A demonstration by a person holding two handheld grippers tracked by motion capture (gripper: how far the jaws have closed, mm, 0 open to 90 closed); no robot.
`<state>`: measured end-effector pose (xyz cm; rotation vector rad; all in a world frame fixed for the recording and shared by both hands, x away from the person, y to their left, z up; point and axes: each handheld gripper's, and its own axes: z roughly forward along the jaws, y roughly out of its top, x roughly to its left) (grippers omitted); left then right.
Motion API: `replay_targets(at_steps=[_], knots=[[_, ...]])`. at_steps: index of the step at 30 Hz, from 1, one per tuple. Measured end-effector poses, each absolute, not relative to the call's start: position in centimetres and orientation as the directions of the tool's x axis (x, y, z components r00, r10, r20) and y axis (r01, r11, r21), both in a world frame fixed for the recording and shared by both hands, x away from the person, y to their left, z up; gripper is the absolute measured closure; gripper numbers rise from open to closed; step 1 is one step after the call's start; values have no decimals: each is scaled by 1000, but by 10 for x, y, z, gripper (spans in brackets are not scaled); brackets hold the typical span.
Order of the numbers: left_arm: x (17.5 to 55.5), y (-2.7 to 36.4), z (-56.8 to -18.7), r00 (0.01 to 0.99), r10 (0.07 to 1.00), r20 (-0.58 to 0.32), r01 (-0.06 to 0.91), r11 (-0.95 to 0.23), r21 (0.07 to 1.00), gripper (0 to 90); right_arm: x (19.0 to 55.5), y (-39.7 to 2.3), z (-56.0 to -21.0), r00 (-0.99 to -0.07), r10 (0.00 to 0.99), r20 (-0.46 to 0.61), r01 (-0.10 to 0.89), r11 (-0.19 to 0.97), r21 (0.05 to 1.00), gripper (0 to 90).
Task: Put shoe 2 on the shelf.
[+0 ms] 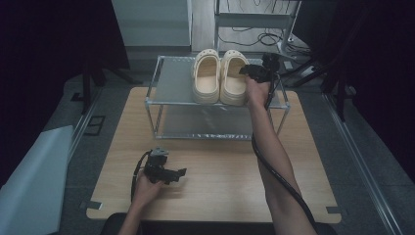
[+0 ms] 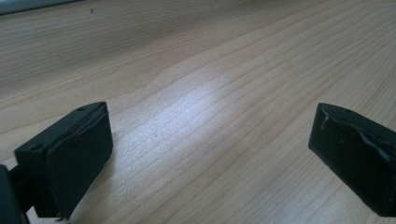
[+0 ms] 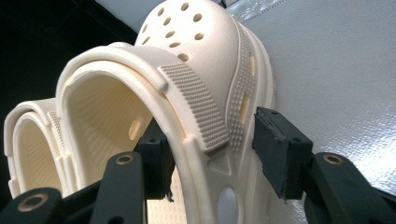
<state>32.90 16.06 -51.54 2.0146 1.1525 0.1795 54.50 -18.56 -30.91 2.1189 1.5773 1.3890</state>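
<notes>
Two cream clogs stand side by side on the top shelf of a metal rack (image 1: 171, 88), the left clog (image 1: 206, 78) and the right clog (image 1: 234, 81). My right gripper (image 1: 249, 71) is at the right clog's side. In the right gripper view its jaws straddle the side wall of that clog (image 3: 205, 60) by the strap rivet, one jaw inside the shoe, the other outside with a gap to the wall, so the right gripper (image 3: 215, 149) is open. The other clog (image 3: 32, 140) lies beyond. My left gripper (image 1: 182, 172) rests low on the wooden table, its left gripper (image 2: 212, 149) jaws wide open around nothing.
The rack has a lower shelf and thin metal posts, and stands at the far half of the wooden table (image 1: 220, 166). The right gripper's cable (image 1: 274, 171) trails along the forearm. Dark curtains and metal frames surround the table.
</notes>
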Motion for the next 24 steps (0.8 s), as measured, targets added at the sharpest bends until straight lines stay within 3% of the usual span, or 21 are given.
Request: replay_targets(at_steps=[7,16,24], knots=[[329,160,-515,578,779,-241,664,-278,695,0,546,-183,-311,-2,810,587,662,-439,608,416],[329,159,-515,579,779,-242,662,-275,697,0,543,-199,-319,-107,730,675,685,-437,582,300],[330,160,-516,577,779,-247,664,-271,697,0,540,-208,-319,-237,710,663,710,-339,617,268]])
